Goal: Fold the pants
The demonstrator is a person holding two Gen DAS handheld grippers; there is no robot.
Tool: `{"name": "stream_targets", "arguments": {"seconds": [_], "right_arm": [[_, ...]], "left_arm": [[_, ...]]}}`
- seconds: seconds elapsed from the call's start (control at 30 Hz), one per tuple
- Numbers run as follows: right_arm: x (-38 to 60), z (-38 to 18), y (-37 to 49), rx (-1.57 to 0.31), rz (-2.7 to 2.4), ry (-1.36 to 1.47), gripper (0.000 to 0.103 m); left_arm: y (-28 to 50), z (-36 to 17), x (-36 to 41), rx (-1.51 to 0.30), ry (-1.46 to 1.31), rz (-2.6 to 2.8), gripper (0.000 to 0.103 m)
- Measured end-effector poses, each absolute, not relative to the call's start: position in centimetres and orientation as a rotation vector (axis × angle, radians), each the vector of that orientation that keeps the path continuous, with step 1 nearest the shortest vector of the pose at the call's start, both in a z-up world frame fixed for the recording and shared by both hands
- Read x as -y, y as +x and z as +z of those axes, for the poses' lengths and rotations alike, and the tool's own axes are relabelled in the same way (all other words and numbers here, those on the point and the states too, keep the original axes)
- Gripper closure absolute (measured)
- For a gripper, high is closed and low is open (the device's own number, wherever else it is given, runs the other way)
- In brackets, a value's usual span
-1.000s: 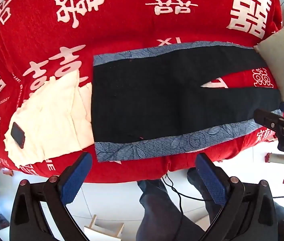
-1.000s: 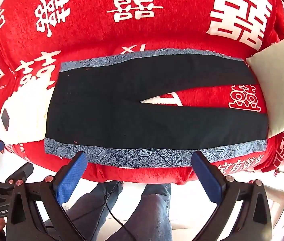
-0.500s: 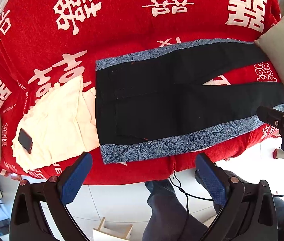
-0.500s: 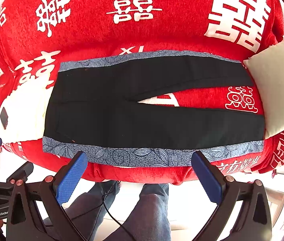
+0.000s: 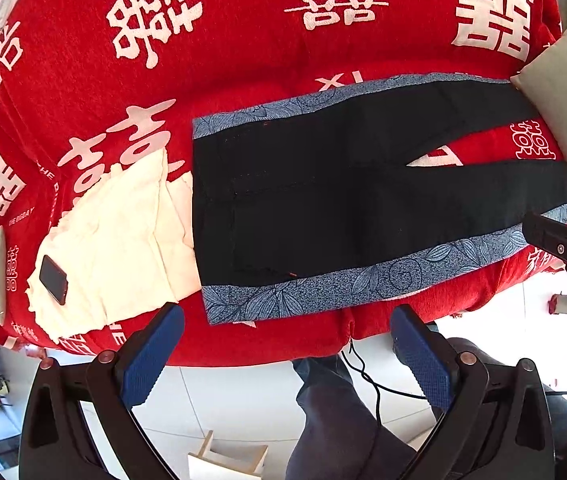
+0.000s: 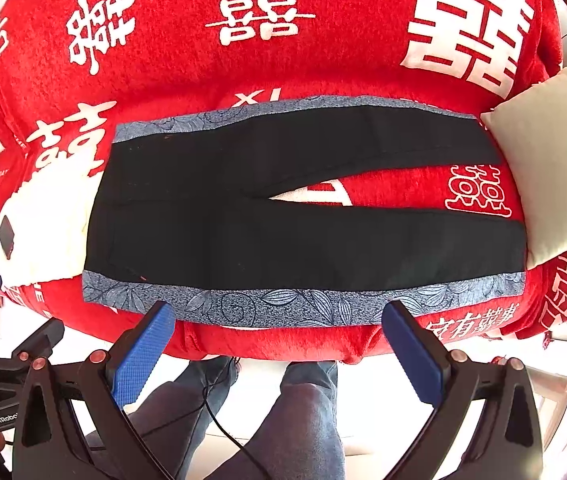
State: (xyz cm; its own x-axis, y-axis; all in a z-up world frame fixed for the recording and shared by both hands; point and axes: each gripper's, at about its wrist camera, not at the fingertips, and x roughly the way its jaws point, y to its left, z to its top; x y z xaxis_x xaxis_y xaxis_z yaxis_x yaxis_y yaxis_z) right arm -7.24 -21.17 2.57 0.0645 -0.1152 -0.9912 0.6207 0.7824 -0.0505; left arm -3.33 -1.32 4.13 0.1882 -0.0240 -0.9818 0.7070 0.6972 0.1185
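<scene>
- Pants [image 6: 307,236] flat across mid-frame on red bed [image 6: 243,60], legs splayed toward right, unfolded
- Left hand-held gripper [image 5: 287,356] and right hand-held gripper [image 6: 279,348]: jaws wide apart, empty, at lower frame
- Judgement: pinch near patterned side stripe [image 6: 283,304] at waist and hem, carry over evenly

Colours/patterns on bed

Pants [image 6: 303,216] black, blue-grey leaf-print side bands. Blanket [image 6: 283,60] red, white characters. Cloth [image 5: 123,240] cream; phone [image 5: 53,280] black. Pillow [image 6: 551,160] off-white. Finger pads [image 5: 151,360] blue, textured; frames black.
</scene>
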Motion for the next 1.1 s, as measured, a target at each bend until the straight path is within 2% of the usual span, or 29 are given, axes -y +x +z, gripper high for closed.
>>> {"name": "stream_targets", "arguments": {"seconds": [1.1], "right_arm": [[22.3,2.3,-7.8,-1.415,-0.579,0.458,0.0]], "left_arm": [[-3.4,4.2,2.9,-1.278,0.672,-0.555,0.0]]}}
